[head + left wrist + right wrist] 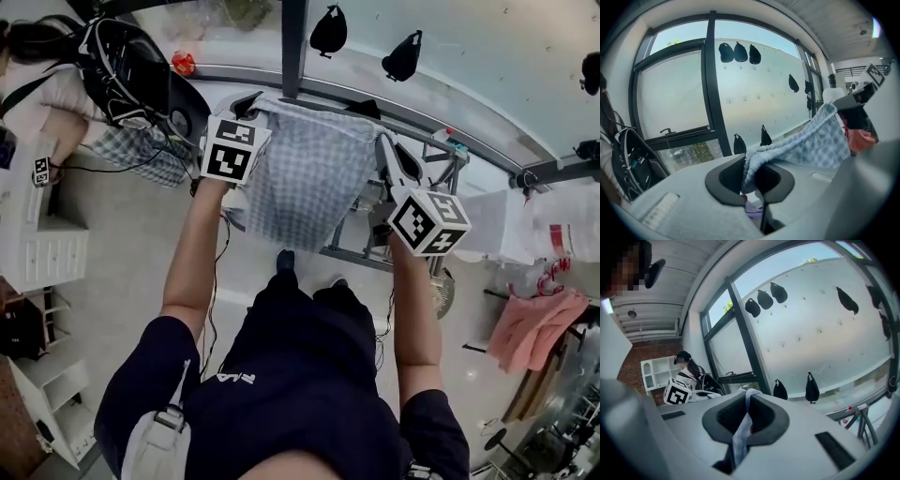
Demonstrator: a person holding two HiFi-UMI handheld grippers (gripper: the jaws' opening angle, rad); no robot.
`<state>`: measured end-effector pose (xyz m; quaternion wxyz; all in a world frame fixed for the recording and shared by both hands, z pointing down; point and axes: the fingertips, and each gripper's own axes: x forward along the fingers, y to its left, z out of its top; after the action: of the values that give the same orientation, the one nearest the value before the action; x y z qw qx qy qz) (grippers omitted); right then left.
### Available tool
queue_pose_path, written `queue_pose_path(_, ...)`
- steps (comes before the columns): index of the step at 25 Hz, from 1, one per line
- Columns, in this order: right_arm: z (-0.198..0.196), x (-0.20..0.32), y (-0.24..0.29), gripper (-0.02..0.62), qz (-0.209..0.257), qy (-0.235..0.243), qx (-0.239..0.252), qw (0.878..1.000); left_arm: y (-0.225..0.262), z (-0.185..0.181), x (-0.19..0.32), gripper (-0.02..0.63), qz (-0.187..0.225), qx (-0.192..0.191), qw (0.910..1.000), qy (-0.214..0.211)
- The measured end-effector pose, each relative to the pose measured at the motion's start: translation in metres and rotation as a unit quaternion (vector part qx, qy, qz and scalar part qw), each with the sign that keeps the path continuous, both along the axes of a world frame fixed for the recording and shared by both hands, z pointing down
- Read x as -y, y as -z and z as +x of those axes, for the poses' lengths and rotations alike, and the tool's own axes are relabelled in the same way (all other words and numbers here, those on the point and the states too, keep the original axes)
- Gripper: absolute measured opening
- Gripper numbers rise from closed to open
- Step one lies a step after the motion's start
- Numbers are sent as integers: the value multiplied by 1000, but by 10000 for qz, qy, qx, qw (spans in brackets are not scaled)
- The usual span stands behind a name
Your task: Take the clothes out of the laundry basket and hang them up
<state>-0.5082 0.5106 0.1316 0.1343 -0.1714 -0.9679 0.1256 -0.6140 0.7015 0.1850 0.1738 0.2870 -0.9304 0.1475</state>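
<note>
Head view's cubes (pixel 234 148) hide the jaws, yet left gripper (pixel 751 172) and right gripper (pixel 744 414) both pinch the checked cloth (pixel 309 178).

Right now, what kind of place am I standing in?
Probably an indoor laundry-drying corner beside a large window. A metal drying rack stands by it, a pink garment is draped nearby, and a checked cloth is held up.

Background: black strappy backpack (pixel 127 66) upper left, small red object (pixel 184 63) just beside it, dark vertical window post (pixel 293 42), three black pouches (pixel 740 51) hung high on frosted glass (pixel 754 93), white open shelf unit (pixel 654 373) against red brick wall (pixel 647 350).
</note>
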Motion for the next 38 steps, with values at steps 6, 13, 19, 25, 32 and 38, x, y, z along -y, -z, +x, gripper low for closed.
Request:
queue_pose_path(6,-60,27,-10,8,347,-82,-179,9992,-4,-56,28,35,-178,11,9998,-66)
queue_pose_path(13,-112,52,-30,8,672,-101,-245,9974,-18,-105,53,35,-58,-233,9997,96)
queue_pose_path(19,-151,61,-41,8,790,-203,-321,9962,-42,-147,64,35,-206,-375,9990,154)
queue_pose_path(25,-186,71,-44,8,857,-296,-397,9951,-51,-183,75,35,-222,-521,9982,180)
queue_pose_path(32,-227,77,-70,8,1215,-333,-700,9896,-91,-219,88,35,-917,-829,9923,-66)
queue_pose_path(38,-232,77,-135,28,1075,-328,-1424,9834,-170,-214,77,189,-1411,-2167,9658,199)
